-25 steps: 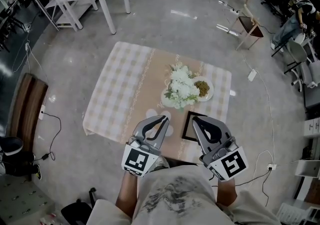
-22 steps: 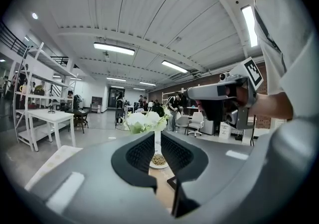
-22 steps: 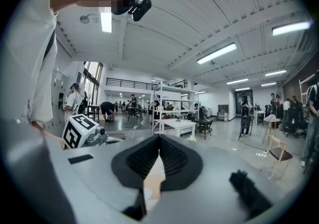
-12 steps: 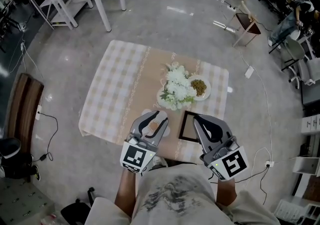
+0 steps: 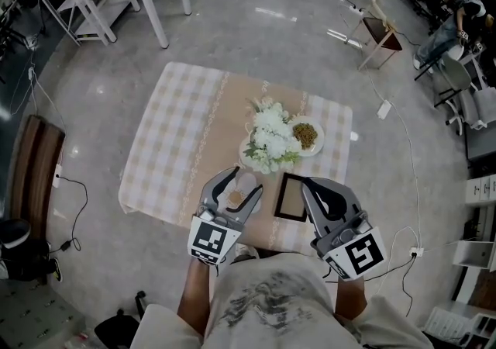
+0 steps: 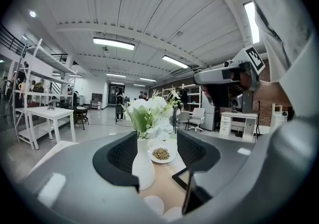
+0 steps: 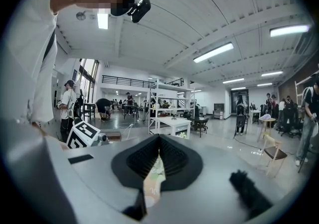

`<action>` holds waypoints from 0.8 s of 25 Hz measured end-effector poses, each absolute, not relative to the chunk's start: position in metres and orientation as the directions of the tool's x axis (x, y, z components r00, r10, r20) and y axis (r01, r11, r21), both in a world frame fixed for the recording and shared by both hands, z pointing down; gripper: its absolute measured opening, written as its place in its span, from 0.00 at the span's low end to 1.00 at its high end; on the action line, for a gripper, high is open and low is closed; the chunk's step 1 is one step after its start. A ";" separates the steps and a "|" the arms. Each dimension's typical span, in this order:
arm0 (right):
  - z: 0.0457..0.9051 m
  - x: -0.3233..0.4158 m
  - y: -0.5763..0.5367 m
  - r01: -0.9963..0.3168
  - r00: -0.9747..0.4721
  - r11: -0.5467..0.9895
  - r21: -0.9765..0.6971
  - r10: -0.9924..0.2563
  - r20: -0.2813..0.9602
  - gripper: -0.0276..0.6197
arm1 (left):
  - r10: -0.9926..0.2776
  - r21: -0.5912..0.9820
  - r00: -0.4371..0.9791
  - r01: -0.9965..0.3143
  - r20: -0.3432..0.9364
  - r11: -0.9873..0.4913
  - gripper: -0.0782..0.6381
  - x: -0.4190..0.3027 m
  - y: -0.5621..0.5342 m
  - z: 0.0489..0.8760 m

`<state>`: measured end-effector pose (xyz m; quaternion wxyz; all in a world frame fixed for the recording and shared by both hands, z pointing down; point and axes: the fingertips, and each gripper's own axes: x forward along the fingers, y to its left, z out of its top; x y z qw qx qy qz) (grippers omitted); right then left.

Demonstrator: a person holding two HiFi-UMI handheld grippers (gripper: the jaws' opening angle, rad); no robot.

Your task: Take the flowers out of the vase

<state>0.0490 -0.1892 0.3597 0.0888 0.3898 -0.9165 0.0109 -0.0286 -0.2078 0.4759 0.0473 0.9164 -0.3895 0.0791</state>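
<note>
At the near edge of the table (image 5: 174,146), both grippers point roughly level. The left gripper (image 5: 244,179) has just been opening, its jaws apart with nothing between them. The right gripper (image 5: 310,184) is pressed together.

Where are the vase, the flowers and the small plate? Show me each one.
vase (image 6: 143,170): left gripper view, on its white belly.
flowers (image 5: 271,136): head view, on the white blooms.
plate (image 5: 321,137): head view, on its right rim.

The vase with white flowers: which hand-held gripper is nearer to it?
Left. The left hand-held gripper faces the vase, just short of it; its jaws have just been opening, empty. The right hand-held gripper, shut, sits beside the black frame, farther off.
</note>
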 end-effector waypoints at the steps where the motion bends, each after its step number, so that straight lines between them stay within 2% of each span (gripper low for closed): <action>1: 0.360 0.050 -0.190 -0.718 -0.679 0.695 0.049 -0.714 0.173 0.07 | -0.707 0.024 0.683 -0.722 0.185 -0.692 0.48 -0.028 -0.209 0.477; 20: 0.370 0.065 -0.198 -0.737 -0.655 0.675 0.038 -0.727 0.205 0.07 | -0.711 0.032 0.671 -0.732 0.210 -0.681 0.64 -0.019 -0.226 0.501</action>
